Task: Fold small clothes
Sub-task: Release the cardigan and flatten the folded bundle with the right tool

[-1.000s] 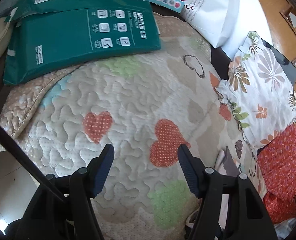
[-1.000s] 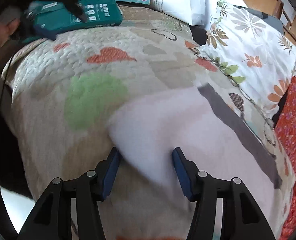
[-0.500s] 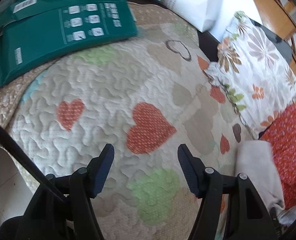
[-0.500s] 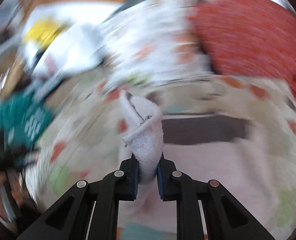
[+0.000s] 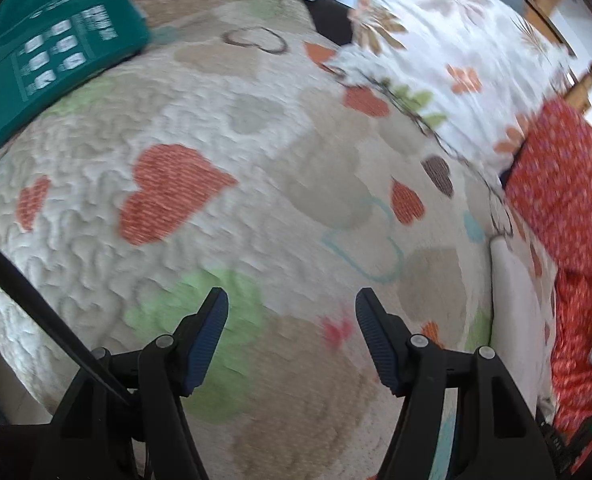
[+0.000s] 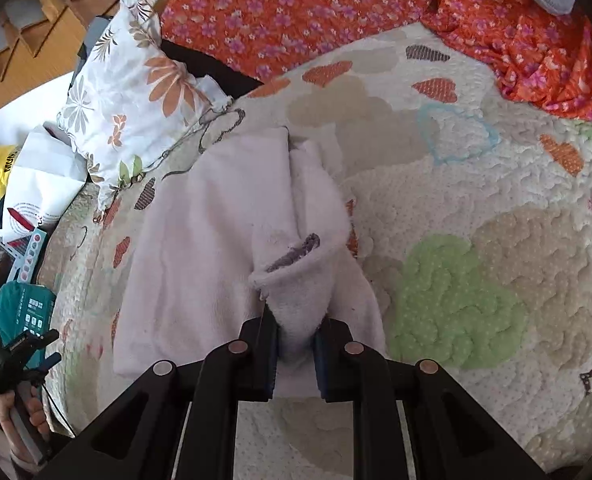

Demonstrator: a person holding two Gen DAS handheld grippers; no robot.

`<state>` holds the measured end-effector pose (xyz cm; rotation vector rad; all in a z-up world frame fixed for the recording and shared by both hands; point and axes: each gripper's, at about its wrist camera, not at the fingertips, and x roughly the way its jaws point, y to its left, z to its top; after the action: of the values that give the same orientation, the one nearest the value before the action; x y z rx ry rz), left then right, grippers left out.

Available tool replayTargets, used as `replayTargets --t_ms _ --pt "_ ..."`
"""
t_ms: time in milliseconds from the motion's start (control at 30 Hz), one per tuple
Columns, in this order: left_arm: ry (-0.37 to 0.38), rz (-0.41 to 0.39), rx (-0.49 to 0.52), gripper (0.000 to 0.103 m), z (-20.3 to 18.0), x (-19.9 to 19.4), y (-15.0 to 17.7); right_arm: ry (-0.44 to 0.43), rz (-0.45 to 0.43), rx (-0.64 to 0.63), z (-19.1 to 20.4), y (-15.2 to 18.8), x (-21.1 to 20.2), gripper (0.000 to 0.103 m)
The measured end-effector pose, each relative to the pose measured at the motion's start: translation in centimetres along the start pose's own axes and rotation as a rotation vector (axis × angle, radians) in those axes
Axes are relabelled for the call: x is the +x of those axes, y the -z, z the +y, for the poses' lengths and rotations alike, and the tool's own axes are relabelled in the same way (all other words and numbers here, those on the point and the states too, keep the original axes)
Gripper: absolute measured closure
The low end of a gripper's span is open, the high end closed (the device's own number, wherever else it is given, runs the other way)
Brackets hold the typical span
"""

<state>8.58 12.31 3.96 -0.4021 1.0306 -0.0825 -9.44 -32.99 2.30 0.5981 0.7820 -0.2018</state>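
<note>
One towel [image 6: 199, 240] edge pinched in right tongs [image 6: 296, 354]; quilt [image 6: 496, 240] beside bare.

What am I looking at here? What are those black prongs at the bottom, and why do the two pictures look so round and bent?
No robot: a person holds a two-fingered claw in each hand, each with a wide-angle camera looking along its fingers. One picture is from the left claw, open and empty above a heart-patterned quilt. The other is from the right claw, which has just closed and pinches a pale pink cloth, part lifted off the quilt. A floral pillow and orange flowered fabric lie alongside.
</note>
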Motion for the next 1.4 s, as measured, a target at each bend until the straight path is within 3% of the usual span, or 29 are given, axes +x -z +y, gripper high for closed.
replayTargets --t_ms 167,200,367,500,767,833,933,1000,1067,1133,1167,1267,1333,1400 --pt "0.024 0.019 0.091 0.038 -2.9 0.7 1.1 -0.001 0.013 0.028 -1.7 1.0 -0.3 0.085" --pt "0.023 0.018 0.116 0.038 -3.6 0.7 1.3 0.006 0.007 0.033 -2.0 1.1 -0.6 0.079" --pt "0.043 0.019 0.213 0.037 -7.2 0.6 1.9 0.081 -0.096 0.068 -3.5 0.5 -4.2 0.076" --pt "0.093 0.022 0.258 0.034 -11.0 0.4 2.5 0.083 -0.144 -0.004 -2.2 -1.5 -5.7 0.076" --pt "0.165 0.127 0.402 0.034 -19.3 3.6 6.9 -0.094 -0.008 -0.107 2.4 -4.8 0.8 0.076" --pt "0.139 0.149 0.469 0.033 -20.7 4.8 8.6 -0.067 0.032 -0.104 2.2 -4.7 2.8 0.076" --pt "0.105 0.076 0.549 0.023 -21.2 5.3 10.0 0.047 0.052 -0.092 0.5 -3.7 4.6 0.075" --pt "0.152 0.101 0.525 0.023 -20.6 5.4 9.2 0.029 0.037 -0.088 -0.7 -3.2 4.3 0.072" --pt "0.25 0.142 0.387 0.023 -19.2 5.9 7.2 -0.03 -0.006 -0.015 -2.0 -3.8 2.9 0.066" --pt "0.297 0.161 0.271 0.016 -18.1 6.8 5.6 -0.037 -0.06 0.019 -2.8 -4.9 2.1 0.038" --pt "0.311 0.182 0.251 0.015 -18.1 7.5 5.1 -0.028 -0.065 0.034 -3.3 -5.7 2.4 0.032" --pt "0.393 0.291 0.268 0.012 -19.4 9.8 5.1 -0.09 0.036 0.084 -4.6 -7.9 5.8 0.031" --pt "0.436 0.288 0.291 0.005 -20.6 10.1 5.8 -0.179 0.121 0.118 -4.9 -8.5 8.8 0.031" --pt "0.502 0.33 0.32 0.006 -21.7 10.0 6.7 -0.254 0.147 0.122 -4.3 -8.6 10.3 0.031"
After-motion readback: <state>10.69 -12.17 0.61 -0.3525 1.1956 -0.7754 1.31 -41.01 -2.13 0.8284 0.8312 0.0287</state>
